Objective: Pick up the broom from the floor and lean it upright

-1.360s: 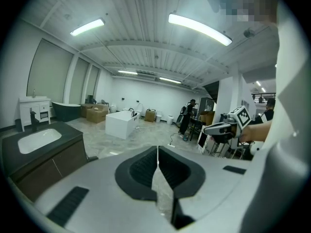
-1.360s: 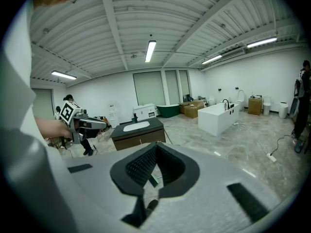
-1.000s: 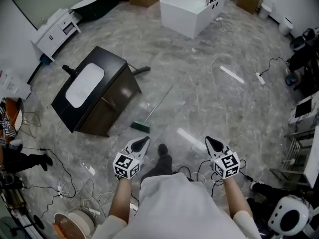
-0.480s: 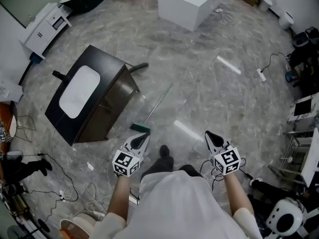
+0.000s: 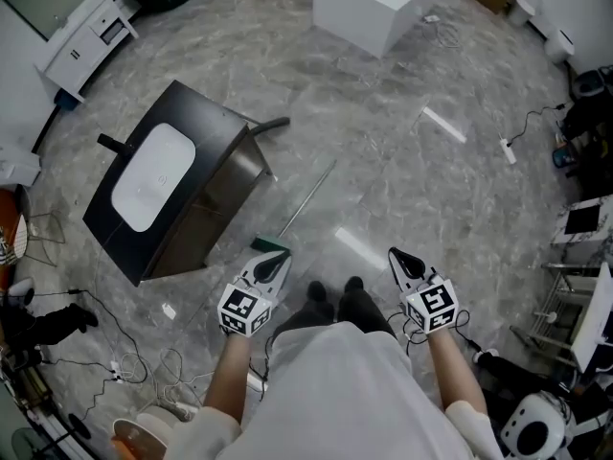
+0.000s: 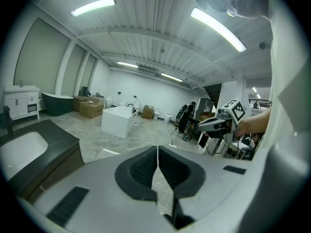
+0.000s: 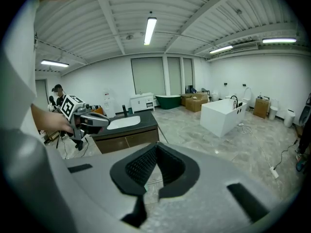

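— Broom (image 5: 305,204) first: where is it from the tools?

— Flat on the floor (image 5: 412,171). Its green head lies just ahead of the tips of the left gripper (image 5: 275,262), near but not touching. The thin handle runs on from there, away from the tips and slanting toward the right gripper's side. The right gripper (image 5: 402,258) is well apart from it, with bare floor ahead of its tips.

— And the jaws?

— Both pairs are pressed together with nothing between them. Neither gripper holds anything.

— So what could go wrong?

— They have to spread before any grasp. If they come down closed, I think they would only knock the head aside. The handle is slim and looks smooth, so a light pinch could let it roll or slide through.

— Anything around it?

— A black cabinet (image 5: 158,175) stands ahead and to the outside of the left gripper, beside the handle. Lifting from the head end would probably swing the long end into it. The polished floor may let the bristles skid once the broom is leaned up, and the person's shoes are just behind the head.
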The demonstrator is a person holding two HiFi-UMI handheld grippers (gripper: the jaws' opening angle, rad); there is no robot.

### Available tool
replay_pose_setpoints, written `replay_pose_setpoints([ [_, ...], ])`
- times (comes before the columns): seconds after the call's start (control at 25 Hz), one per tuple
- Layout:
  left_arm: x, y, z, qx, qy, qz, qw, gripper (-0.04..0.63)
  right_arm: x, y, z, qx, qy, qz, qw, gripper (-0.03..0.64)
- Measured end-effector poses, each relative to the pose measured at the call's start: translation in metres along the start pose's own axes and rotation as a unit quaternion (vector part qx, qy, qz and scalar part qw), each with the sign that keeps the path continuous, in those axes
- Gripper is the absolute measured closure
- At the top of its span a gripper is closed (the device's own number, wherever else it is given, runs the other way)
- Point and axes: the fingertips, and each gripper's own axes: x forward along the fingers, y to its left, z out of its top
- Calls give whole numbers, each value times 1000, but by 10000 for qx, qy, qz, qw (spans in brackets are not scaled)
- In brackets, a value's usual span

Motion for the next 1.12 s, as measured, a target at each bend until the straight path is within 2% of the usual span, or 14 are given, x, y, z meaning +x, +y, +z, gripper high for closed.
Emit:
replay_pose_setpoints([
  [0.24, 24, 18, -2, -140, 36, 145, 9998, 584, 31, -24, 4, -28, 91, 198, 9998, 615],
  [0.68, 133, 73, -2, -331, 196, 619, 9973, 584, 138, -124, 6, -69, 453, 824, 9955, 615],
  [0.92, 201, 114, -23, -425, 350, 804, 9952, 584, 208, -158, -13, -400, 782, 1342, 9871, 615],
  [1.12, 252, 152, -57, -405, 440, 1000, 9932, 584, 267, -186, -41, -460, 968, 1670, 9801, 615],
])
